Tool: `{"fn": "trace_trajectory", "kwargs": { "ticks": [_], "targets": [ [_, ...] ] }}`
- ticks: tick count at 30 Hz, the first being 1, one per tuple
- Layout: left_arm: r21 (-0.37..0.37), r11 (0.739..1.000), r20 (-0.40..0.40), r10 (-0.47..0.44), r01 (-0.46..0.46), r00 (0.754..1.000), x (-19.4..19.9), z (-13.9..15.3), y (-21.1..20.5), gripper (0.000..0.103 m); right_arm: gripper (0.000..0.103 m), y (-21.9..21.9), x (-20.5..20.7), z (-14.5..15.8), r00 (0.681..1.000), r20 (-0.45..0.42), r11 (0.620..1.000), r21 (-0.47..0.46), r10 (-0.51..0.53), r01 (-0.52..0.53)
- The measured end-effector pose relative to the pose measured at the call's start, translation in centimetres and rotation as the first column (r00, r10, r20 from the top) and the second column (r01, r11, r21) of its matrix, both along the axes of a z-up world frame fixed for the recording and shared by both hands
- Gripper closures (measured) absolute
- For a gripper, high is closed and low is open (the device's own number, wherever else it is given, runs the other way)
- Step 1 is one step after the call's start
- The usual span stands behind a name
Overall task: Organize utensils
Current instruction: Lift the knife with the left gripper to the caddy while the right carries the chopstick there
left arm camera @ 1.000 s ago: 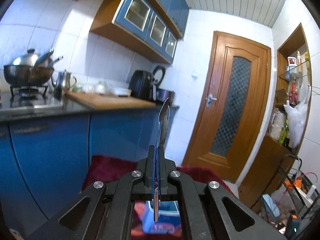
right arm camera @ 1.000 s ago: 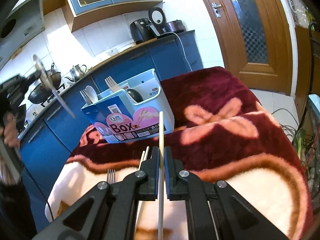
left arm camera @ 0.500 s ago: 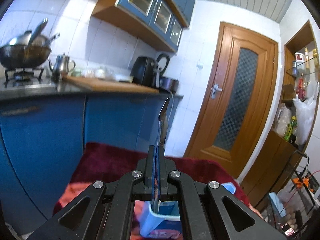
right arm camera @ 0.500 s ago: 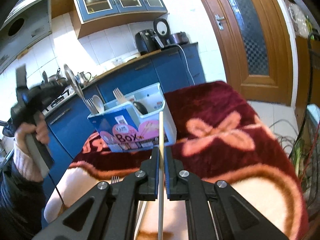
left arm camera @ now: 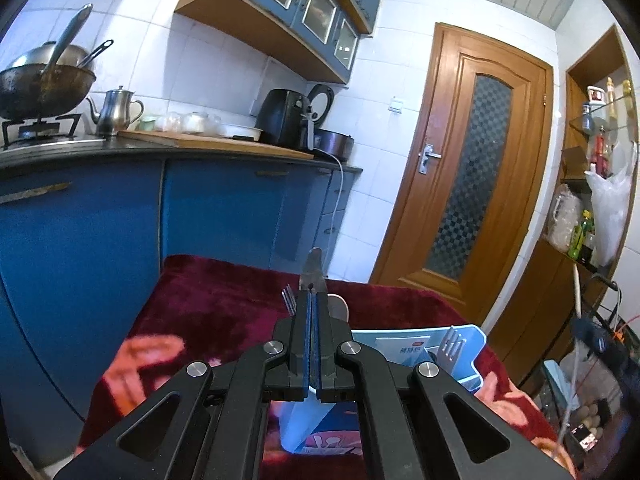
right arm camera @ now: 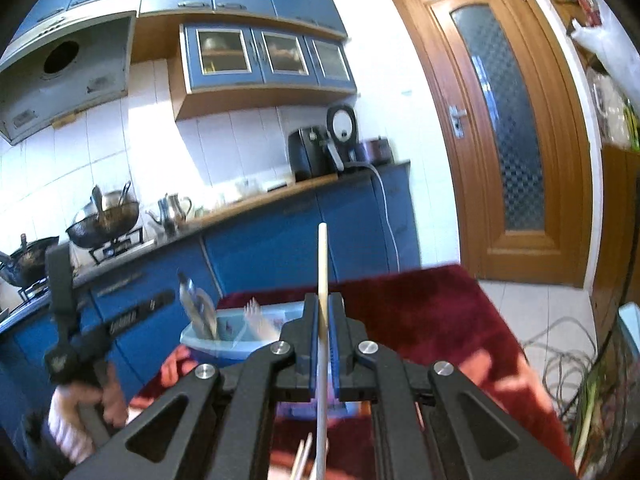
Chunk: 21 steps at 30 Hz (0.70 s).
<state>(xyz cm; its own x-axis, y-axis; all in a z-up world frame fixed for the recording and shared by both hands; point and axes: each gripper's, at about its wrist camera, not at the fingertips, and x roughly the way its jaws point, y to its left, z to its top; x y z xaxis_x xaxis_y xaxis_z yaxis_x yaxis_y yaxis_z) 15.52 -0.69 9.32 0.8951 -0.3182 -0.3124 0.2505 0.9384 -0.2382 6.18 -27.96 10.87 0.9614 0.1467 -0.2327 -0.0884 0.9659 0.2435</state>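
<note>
Gripping a thin metal spoon [left arm camera: 313,272] edge-on, your left gripper [left arm camera: 313,340] has its jaws pressed fully together on the handle, the bowl standing up past the fingertips. Just beyond and below it sits the light-blue utensil box [left arm camera: 466,334] on the dark red blanket [left arm camera: 208,304], with a fork [left arm camera: 450,346] already upright in its right-hand compartment and another fork [left arm camera: 289,300] showing behind your fingers. Your right gripper [right arm camera: 323,334] is likewise clamped tight, on a single pale chopstick [right arm camera: 322,264] held near its middle; more chopsticks [right arm camera: 304,456] lie beneath it. From that side the box [right arm camera: 240,344] is farther off, the spoon [right arm camera: 194,304] over its left end. I judge both pieces stiff and light, but the polished spoon is slippery and may pivot in the pads, so hold it low on the handle; the chopstick is slim and could roll, so keep the grip central. Behind stand blue cabinets [left arm camera: 100,216] and a wooden door [left arm camera: 472,168]
</note>
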Motion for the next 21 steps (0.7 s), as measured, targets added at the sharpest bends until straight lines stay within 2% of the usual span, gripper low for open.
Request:
{"fn": "trace_trajectory", "kwargs": {
  "ticks": [7,12,18,21],
  "targets": [
    [-0.007,1.0,-0.022,-0.008,0.008,1.0,0.5,-0.4,0.4,0.103,0.097,1.7,4.8,2.0,0.992,0.118,0.998,-0.047,-0.036,0.042],
    [0.002,1.0,-0.031,-0.019,0.019,0.999,0.7,-0.9,0.3,0.102,0.097,2.7,7.6,1.8,0.984,0.162,0.995,-0.065,-0.067,0.078],
    [0.01,0.999,-0.035,-0.034,0.034,0.999,0.6,-1.2,0.1,0.102,0.097,3.2,10.3,0.8,0.973,0.19,0.986,-0.08,-0.128,0.145],
    [0.013,0.999,-0.046,-0.041,0.041,0.998,0.7,-1.4,0.0,0.101,0.097,3.3,11.1,0.0,0.975,0.176,0.983,-0.097,-0.139,0.158]
  ]
}}
